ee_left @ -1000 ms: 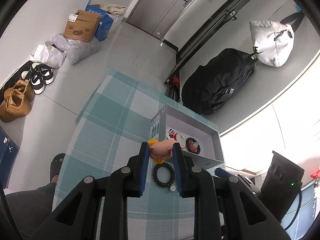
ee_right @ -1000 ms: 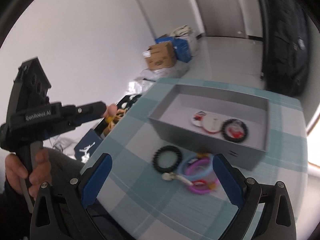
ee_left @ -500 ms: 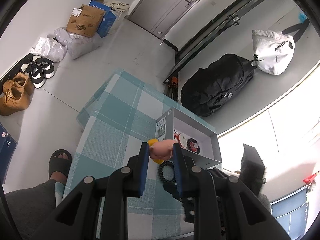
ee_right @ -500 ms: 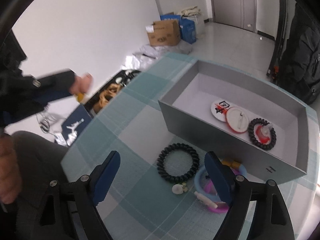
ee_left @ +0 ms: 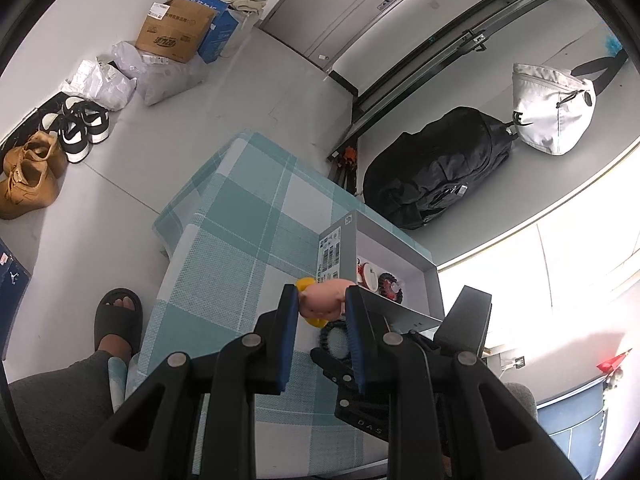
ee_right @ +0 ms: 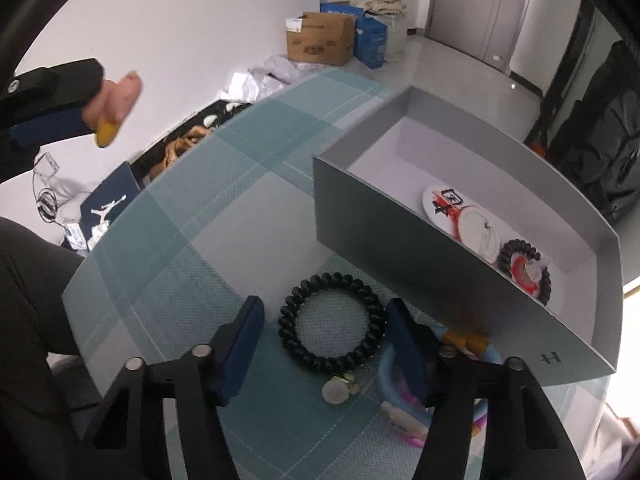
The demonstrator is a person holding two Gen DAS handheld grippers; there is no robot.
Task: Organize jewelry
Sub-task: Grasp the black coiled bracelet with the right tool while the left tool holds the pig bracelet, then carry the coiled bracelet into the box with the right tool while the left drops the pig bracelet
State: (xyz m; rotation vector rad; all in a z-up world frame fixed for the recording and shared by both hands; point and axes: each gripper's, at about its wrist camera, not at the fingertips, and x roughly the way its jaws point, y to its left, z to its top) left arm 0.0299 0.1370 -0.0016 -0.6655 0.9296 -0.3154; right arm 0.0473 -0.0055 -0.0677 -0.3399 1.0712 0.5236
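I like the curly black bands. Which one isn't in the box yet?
The black band on the checked cloth, between the right claw's fingers; the other lies inside the grey box.

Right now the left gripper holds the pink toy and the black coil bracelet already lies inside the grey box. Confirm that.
Not quite. The black coil bracelet lies on the checked tablecloth outside the grey box, as the right wrist view shows. The left gripper does hold the pink toy.
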